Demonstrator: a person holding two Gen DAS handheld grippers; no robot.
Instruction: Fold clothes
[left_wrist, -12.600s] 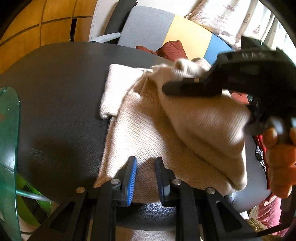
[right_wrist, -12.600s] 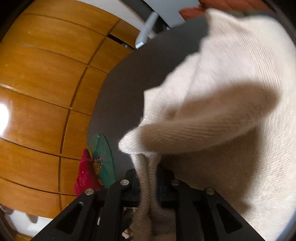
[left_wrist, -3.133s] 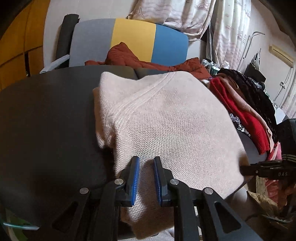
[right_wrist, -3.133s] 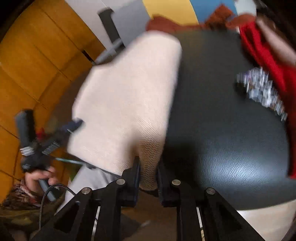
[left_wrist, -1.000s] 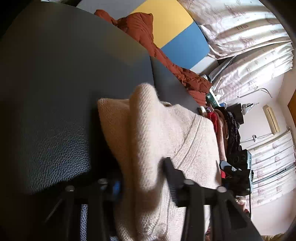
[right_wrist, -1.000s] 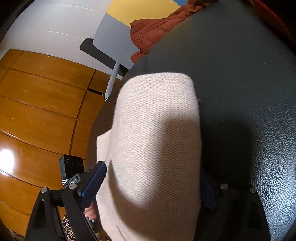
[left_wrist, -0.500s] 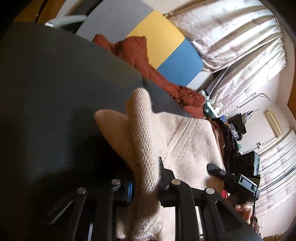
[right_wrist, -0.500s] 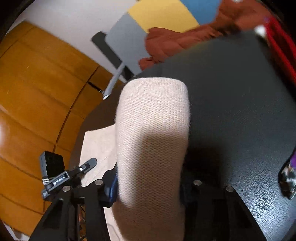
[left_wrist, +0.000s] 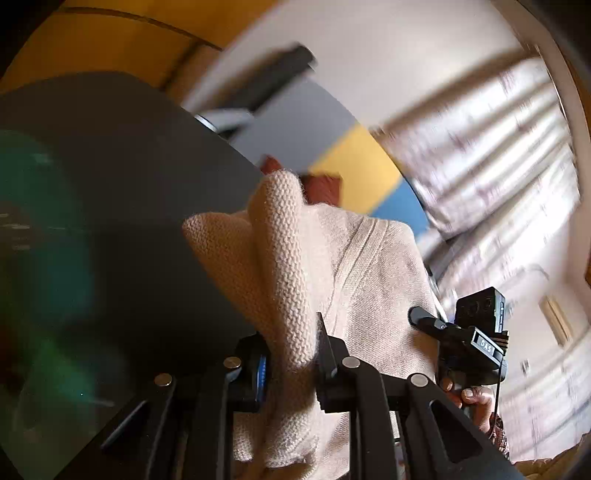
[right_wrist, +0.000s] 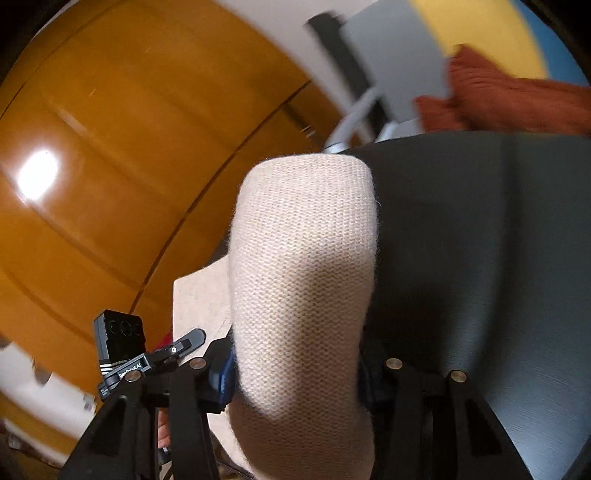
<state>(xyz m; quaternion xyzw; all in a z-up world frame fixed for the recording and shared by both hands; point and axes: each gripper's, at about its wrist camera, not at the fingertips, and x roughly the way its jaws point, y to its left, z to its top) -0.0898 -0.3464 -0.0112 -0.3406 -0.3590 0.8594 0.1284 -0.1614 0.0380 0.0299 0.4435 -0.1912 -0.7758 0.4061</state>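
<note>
at lower centre of both views, left gripper (left_wrist: 291, 354) and right gripper (right_wrist: 295, 369) each pinch the cream sweater (left_wrist: 354, 280) over the black seat (right_wrist: 480, 240).

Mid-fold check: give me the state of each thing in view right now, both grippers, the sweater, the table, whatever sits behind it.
left gripper: shut on a bunched fold of the cream sweater.
right gripper: shut on a thick folded bundle of it.
cream sweater: partly folded, held up at both ends.
black table: bare where it shows.
rust-red garment: crumpled behind the table.
</note>
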